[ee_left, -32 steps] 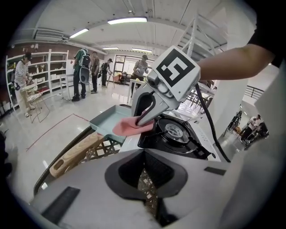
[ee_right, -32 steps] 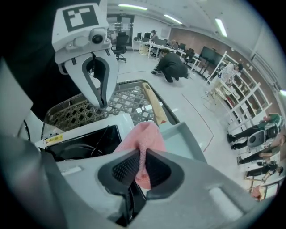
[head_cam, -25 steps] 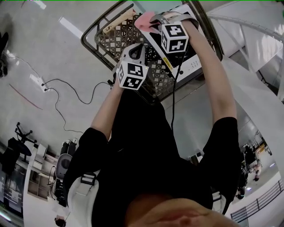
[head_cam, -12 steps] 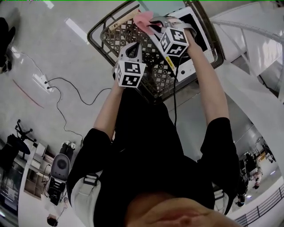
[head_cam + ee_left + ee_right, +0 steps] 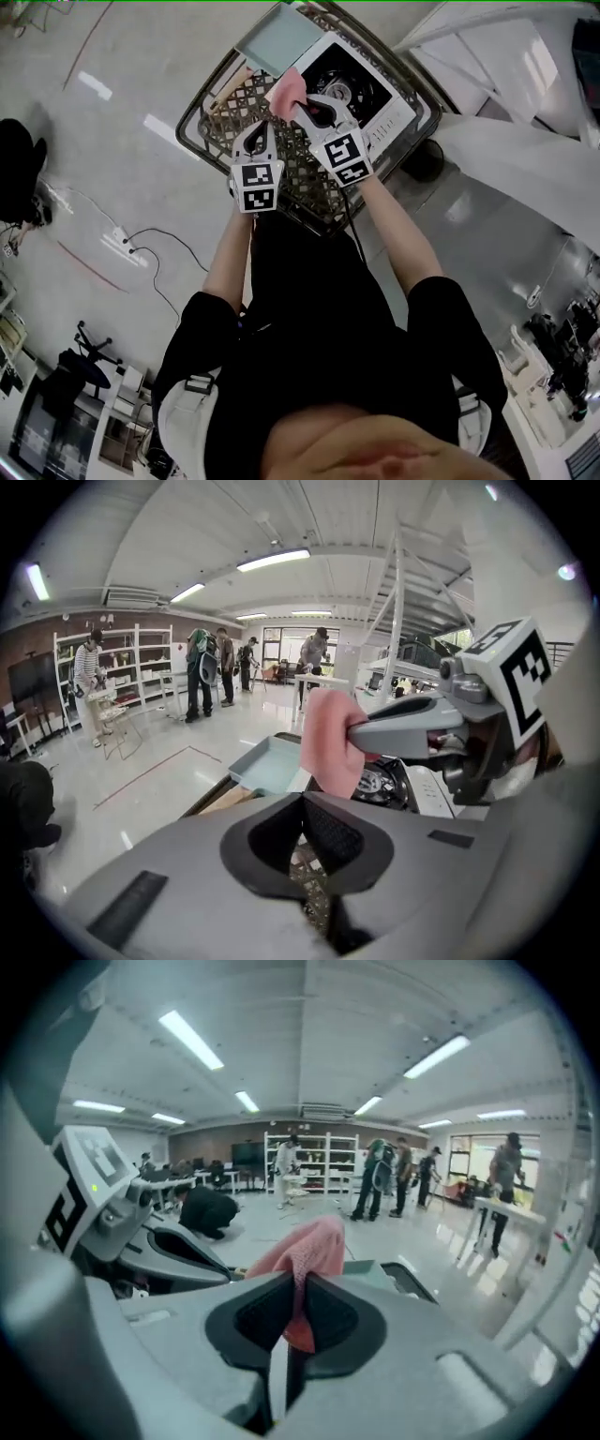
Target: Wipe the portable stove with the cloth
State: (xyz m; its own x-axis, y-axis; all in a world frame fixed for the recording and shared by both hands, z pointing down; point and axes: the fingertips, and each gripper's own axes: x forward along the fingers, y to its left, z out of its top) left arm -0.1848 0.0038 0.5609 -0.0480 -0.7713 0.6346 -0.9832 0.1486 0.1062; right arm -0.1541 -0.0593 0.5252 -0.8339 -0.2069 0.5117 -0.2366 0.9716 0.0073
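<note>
I am clenching my right claw (image 5: 305, 105) on the pink cloth (image 5: 288, 90); in the right gripper view the jaws are pinching a fold of it, and the rest is bunching up above the tips. My left claw (image 5: 257, 127) is staying clear of everything, with its jaws pressing together on nothing, as the left gripper view is showing. I am holding both claws side by side over a dark lattice basket (image 5: 190, 127), the left one just beside the right. The portable stove (image 5: 370, 89) is lying in the basket's far right part, white, with its black burner facing up. The cloth is hanging at the stove's near left edge, and I cannot tell whether it is touching it. A pale blue tray (image 5: 277, 37) is sitting at the basket's far end, beside the stove. In the gripper views, several people are standing near white shelves across the room.
</note>
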